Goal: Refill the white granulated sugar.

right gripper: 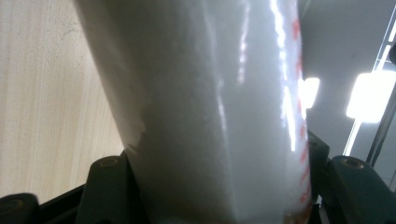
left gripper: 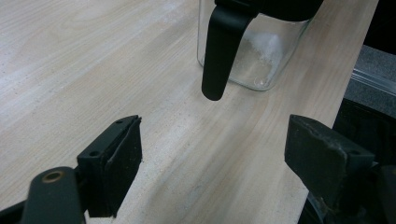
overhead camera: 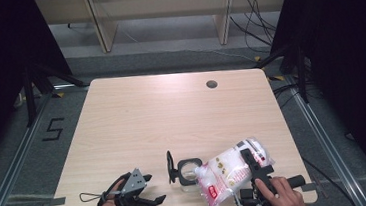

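Bag (overhead camera: 229, 171) of white grains sits lower right in the high view, tilted toward the clear jar (overhead camera: 189, 171) at lower centre, likely for pouring, clamped by the right claw (overhead camera: 253, 169). In the left gripper view, the left claw (left gripper: 212, 161) is released, jar (left gripper: 252, 51) ahead at top. In the right gripper view, the bag (right gripper: 210, 112) sits pinched between the jaws.

In the left gripper view the top edge cuts off the clear jar (left gripper: 254, 51), its black rim barely showing. In the right gripper view the white bag (right gripper: 210, 112) hides the bench behind it and blurs close up.
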Demonstrator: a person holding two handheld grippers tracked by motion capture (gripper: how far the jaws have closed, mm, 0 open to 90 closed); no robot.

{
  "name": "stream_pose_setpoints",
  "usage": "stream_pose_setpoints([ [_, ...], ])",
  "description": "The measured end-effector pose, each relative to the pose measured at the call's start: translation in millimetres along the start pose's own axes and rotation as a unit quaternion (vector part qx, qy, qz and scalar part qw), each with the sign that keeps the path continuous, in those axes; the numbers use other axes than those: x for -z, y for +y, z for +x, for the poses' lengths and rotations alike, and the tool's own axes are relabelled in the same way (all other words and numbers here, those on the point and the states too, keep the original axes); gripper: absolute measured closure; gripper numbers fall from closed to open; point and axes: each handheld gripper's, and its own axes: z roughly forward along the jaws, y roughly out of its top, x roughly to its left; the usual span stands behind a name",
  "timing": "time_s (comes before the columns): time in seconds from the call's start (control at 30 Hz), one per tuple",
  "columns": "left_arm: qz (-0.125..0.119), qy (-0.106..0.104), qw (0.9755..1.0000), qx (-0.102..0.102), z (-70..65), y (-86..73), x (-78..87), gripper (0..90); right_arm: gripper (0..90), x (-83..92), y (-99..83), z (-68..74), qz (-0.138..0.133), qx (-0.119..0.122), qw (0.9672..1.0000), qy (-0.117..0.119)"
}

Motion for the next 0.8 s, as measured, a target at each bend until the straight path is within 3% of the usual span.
stream_pose_setpoints([
  [0.1, 0.001, -0.001, 1.0, 0.004, -0.5, -0.1, -0.4, 18.6, 41.7, 0.0, 0.4, 1.2, 0.002, -0.01, 0.9999, -0.004],
  [0.23, 0.001, -0.001, 1.0, 0.002, -0.4, 0.0, -0.2, 18.6, 41.7, -0.1, 0.5, 1.0, 0.002, -0.005, 1.0, -0.003],
  [0.3, 0.001, -0.001, 1.0, 0.003, -0.3, -0.1, -0.2, 18.6, 41.6, 0.7, -0.8, 2.7, -0.001, -0.033, 0.9994, -0.009],
  [0.37, 0.003, -0.003, 1.0, 0.002, -0.2, 0.0, -0.3, 18.6, 41.6, -1.2, -1.4, 1.4, -0.017, -0.031, 0.9991, -0.023],
  [0.43, 0.003, -0.003, 1.0, 0.003, -0.5, 0.0, -0.4, 18.6, 41.6, -1.9, -1.1, 3.3, -0.014, -0.03, 0.9992, -0.022],
  [0.47, 0.001, -0.001, 1.0, 0.003, -0.8, -0.1, -0.4, 18.6, 41.8, -2.5, 0.0, 2.1, -0.01, -0.009, 0.9998, -0.017],
  [0.5, 0.001, -0.001, 1.0, 0.002, -0.6, 0.0, -0.2, 18.6, 41.7, -2.7, -1.0, 5.0, -0.01, -0.028, 0.9995, -0.011],
  [0.57, 0.001, 0.0, 1.0, 0.002, -0.4, 0.0, -0.2, 18.6, 41.6, -2.4, -1.1, 4.9, -0.008, -0.027, 0.9996, -0.009],
  [0.6, 0.001, -0.001, 1.0, 0.003, -0.3, -0.2, -0.5, 18.6, 41.7, -2.3, -0.7, 3.0, -0.013, -0.015, 0.9996, -0.02],
  [0.77, 0.001, -0.001, 1.0, 0.003, -0.7, -0.1, -0.4, 18.6, 41.7, -2.2, -1.2, 2.5, -0.015, -0.012, 0.9995, -0.024],
  [0.8, 0.001, -0.001, 1.0, 0.002, -0.5, -0.1, -0.4, 18.6, 41.7, -1.7, -1.1, 1.8, -0.011, -0.011, 0.9997, -0.017],
])
